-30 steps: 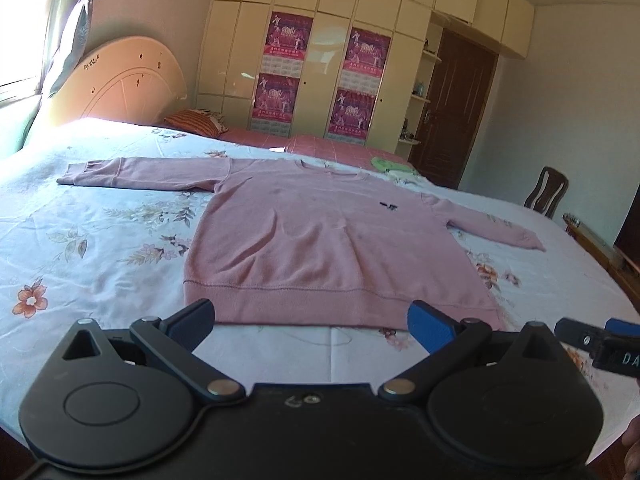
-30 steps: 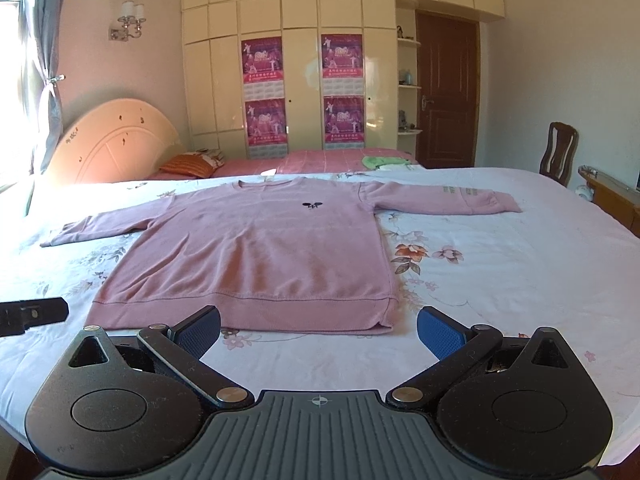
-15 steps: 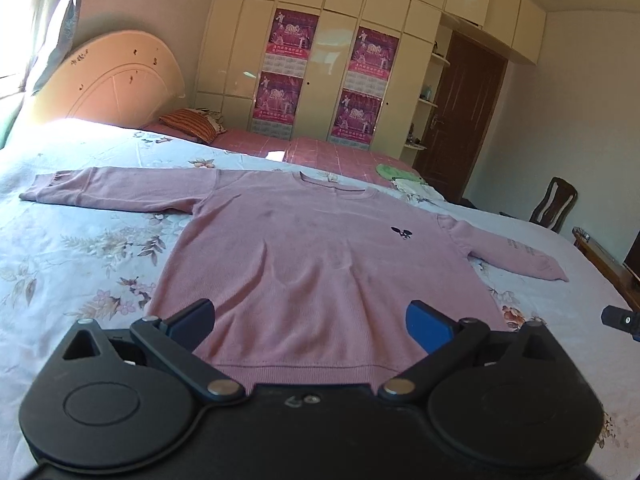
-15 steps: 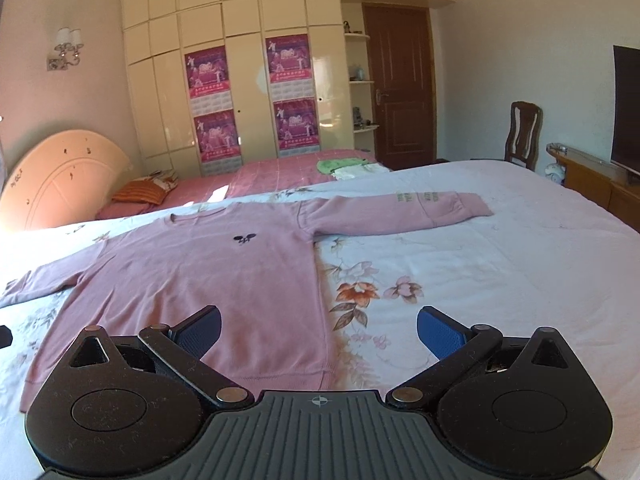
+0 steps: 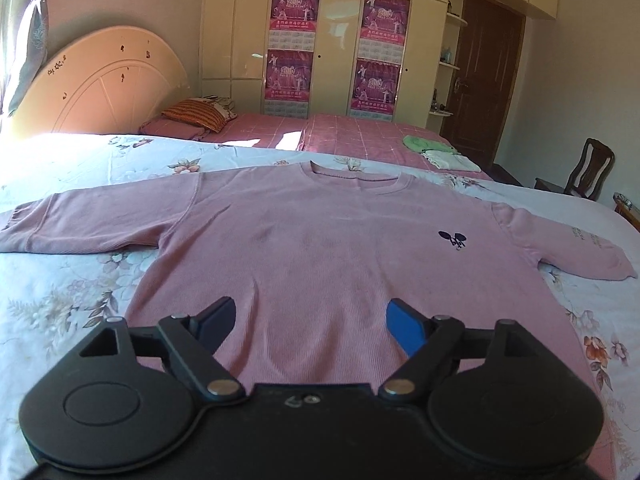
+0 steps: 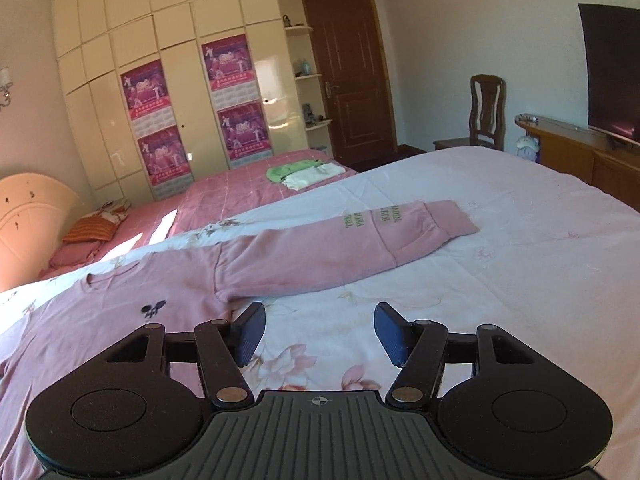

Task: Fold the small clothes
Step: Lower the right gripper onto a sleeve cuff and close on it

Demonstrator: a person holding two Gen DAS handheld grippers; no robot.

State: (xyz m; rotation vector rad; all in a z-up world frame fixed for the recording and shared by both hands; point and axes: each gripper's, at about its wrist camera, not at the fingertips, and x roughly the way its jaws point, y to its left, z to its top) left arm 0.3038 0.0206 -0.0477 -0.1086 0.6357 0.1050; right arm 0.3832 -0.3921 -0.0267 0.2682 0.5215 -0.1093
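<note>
Sweatshirt point(image 5: 320, 248) hem hidden behind left claw point(image 5: 310, 322); both claws, right claw point(image 6: 320, 334) too, closing, gripping nothing

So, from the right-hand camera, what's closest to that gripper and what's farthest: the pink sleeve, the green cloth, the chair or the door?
From the right gripper:
1. Pink sleeve, just ahead on the bed.
2. Green cloth, on the far pink bed, left of centre.
3. Chair, beyond the bed, to the right.
4. Door, on the back wall.
</note>
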